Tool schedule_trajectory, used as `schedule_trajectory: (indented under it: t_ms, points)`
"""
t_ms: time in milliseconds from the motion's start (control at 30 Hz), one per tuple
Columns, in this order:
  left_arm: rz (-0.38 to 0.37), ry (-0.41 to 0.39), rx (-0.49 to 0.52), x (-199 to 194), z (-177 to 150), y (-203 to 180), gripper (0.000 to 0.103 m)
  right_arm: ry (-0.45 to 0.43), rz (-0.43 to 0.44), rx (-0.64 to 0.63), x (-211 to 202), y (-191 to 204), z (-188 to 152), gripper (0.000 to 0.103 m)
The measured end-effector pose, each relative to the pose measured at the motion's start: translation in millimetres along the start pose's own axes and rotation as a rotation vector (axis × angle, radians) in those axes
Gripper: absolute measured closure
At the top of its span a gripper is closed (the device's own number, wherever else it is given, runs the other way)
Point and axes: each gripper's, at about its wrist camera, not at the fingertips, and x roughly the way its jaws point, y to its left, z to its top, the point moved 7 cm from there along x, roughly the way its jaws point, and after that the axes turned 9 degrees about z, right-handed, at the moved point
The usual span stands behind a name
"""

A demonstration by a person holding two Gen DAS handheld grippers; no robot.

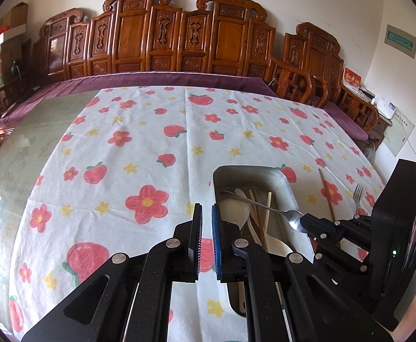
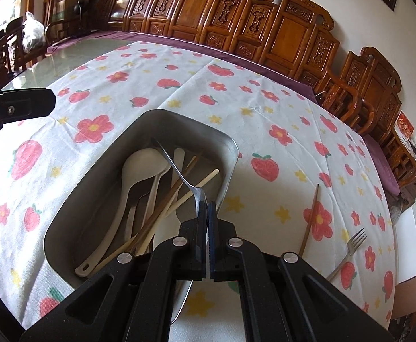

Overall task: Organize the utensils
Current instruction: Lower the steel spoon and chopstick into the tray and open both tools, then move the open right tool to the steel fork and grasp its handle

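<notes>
A metal tray (image 2: 179,115) on the flowered cloth holds a white serving spoon (image 2: 142,165), a second white spoon and several chopsticks (image 2: 192,189). My right gripper (image 2: 208,208) is shut on the head end of a metal utensil (image 2: 176,168). The utensil's thin handle slants out over the tray, above the other pieces. In the left wrist view the same utensil (image 1: 262,206) reaches from the right gripper (image 1: 303,222) across the tray (image 1: 247,168). My left gripper (image 1: 207,213) hangs just left of the tray's near end, shut and holding nothing.
Right of the tray, a brown chopstick (image 2: 310,219) and a metal fork (image 2: 353,245) lie on the cloth. Carved wooden chairs (image 1: 179,37) line the table's far side. A bare glass tabletop (image 1: 37,131) shows at the left.
</notes>
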Motion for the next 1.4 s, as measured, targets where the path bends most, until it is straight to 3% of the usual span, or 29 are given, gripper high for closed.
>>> schedule_trajectory:
  t_ms: [133, 300, 700, 733, 967, 1033, 1167, 1233, 1400]
  points:
    - [0.001, 0.001, 0.001, 0, 0, 0, 0.098, 0.0, 0.055, 0.034, -2, 4, -3, 0.1]
    - [0.002, 0.002, 0.0, 0, 0, 0, 0.098, -0.002, 0.243, 0.081, -8, 23, -13, 0.094]
    - [0.003, 0.005, 0.013, 2, -2, -5, 0.097, -0.021, 0.383, 0.102, -24, 25, -21, 0.092]
    - [0.003, 0.005, 0.014, 2, -2, -6, 0.097, -0.027, 0.395, 0.1, -25, 25, -21, 0.089]
    - [-0.008, 0.005, 0.023, 3, -3, -16, 0.096, -0.061, 0.379, 0.081, -44, 7, -27, 0.087]
    - [-0.013, 0.002, 0.04, 4, -4, -24, 0.085, -0.076, 0.36, 0.088, -52, -8, -31, 0.087]
    - [-0.031, -0.004, 0.072, 4, -4, -46, 0.074, -0.096, 0.296, 0.11, -61, -48, -43, 0.087]
    - [-0.045, -0.006, 0.092, 5, -6, -59, 0.061, -0.098, 0.252, 0.132, -62, -74, -52, 0.087]
    - [-0.063, -0.005, 0.146, 8, -12, -93, 0.048, -0.076, 0.152, 0.198, -51, -136, -75, 0.084]
